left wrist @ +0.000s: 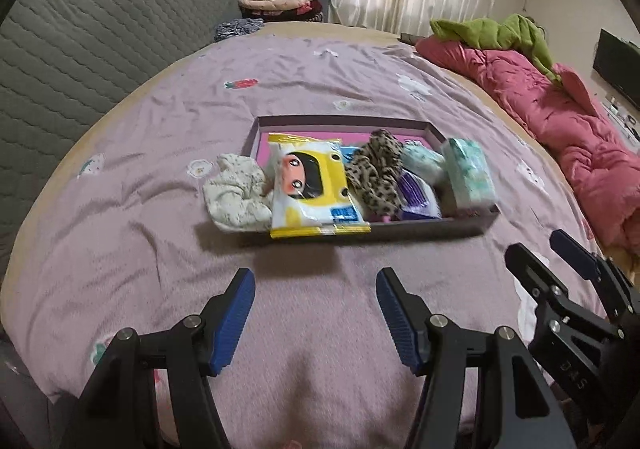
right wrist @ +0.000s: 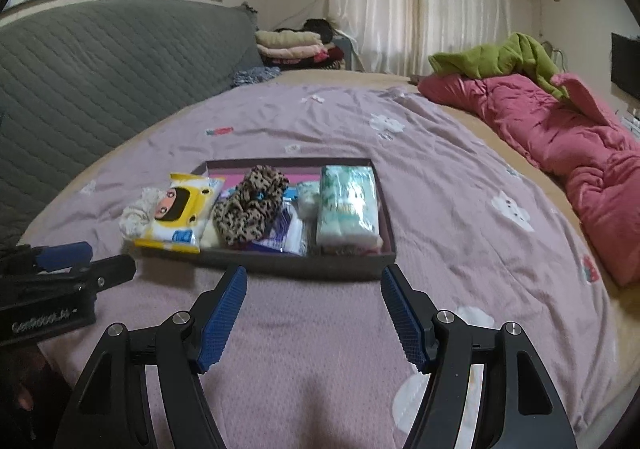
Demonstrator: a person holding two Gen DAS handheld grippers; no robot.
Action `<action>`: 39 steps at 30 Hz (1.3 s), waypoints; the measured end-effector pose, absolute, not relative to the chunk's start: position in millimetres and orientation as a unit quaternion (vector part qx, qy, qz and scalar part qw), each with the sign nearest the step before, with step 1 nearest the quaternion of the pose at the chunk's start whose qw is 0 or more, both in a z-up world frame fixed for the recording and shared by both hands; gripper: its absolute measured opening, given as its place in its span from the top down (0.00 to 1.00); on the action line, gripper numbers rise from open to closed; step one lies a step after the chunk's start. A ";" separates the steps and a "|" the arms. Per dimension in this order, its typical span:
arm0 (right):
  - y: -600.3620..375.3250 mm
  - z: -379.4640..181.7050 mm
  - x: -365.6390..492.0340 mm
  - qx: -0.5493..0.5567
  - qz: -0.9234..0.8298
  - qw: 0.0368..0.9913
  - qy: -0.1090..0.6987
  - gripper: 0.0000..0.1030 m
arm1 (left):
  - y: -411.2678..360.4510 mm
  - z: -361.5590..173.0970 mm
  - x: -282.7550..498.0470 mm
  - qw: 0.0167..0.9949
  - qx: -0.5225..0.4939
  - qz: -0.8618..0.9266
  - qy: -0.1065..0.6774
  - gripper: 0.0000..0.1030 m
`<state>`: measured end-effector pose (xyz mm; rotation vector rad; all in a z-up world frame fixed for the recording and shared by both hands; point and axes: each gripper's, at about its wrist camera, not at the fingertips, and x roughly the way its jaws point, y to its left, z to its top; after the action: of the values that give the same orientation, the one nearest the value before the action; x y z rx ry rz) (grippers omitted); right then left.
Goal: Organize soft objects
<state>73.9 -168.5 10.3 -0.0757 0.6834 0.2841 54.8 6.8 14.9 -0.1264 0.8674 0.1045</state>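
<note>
1. Headboard (right wrist: 100, 61): grey and quilted, at the far left, behind the bed.
2. Bedsheet (right wrist: 320, 121): mauve with small printed motifs, covering the bed. All task items rest on it or in the tray.
3. Left gripper (left wrist: 316, 313): both blue pads stand wide apart above bare sheet, short of the tray. Nothing lies between the jaws; nothing is held. In the right wrist view it (right wrist: 88, 261) shows at the left edge.
4. Cream floral cloth (left wrist: 236, 193): bunched, at the tray's left end, partly under the wipes pack. Whether it lies inside or outside the rim cannot be told.
5. Yellow wipes pack (left wrist: 312, 189): printed with a cartoon face, tilted, leaning over the tray's near left corner and overhanging the rim.
6. Tray (right wrist: 304, 263): shallow, dark-walled, pink-floored, at mid bed.
7. Leopard-print scrunchie (right wrist: 248, 209): inside the tray, just right of the wipes pack, lying on other items.
8. Purple-and-white packet (left wrist: 418, 197): inside the tray, partly under the scrunchie.
9. Pale green tissue packs (right wrist: 348, 205): inside the tray at its right end, touching the right wall.
10. Right gripper (right wrist: 314, 313): pads spread wide, just short of the tray's near wall. The jaws are empty. In the left wrist view it (left wrist: 548, 253) shows at the right.
11. Pink quilt (right wrist: 560, 137): heaped along the bed's right side, well apart from the tray, with a green garment (right wrist: 500, 57) on top.
</note>
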 end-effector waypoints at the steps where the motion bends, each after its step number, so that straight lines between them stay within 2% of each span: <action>1: -169.2 10.3 72.5 -0.036 0.136 0.932 0.335 0.31 | 5.4 15.8 52.7 0.905 -0.059 0.050 0.419 0.39; 26: -162.4 14.2 34.7 -0.040 0.137 0.925 0.351 0.31 | 1.7 14.9 20.4 0.900 -0.058 0.055 0.429 0.39; 39: -161.1 -3.4 39.0 -0.036 0.142 0.917 0.370 0.31 | 3.9 -2.0 22.4 0.894 -0.065 0.057 0.440 0.39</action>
<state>39.0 -161.1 -3.4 -0.0737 0.7615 0.2914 22.4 3.9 -2.0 -0.1343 0.9121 0.1192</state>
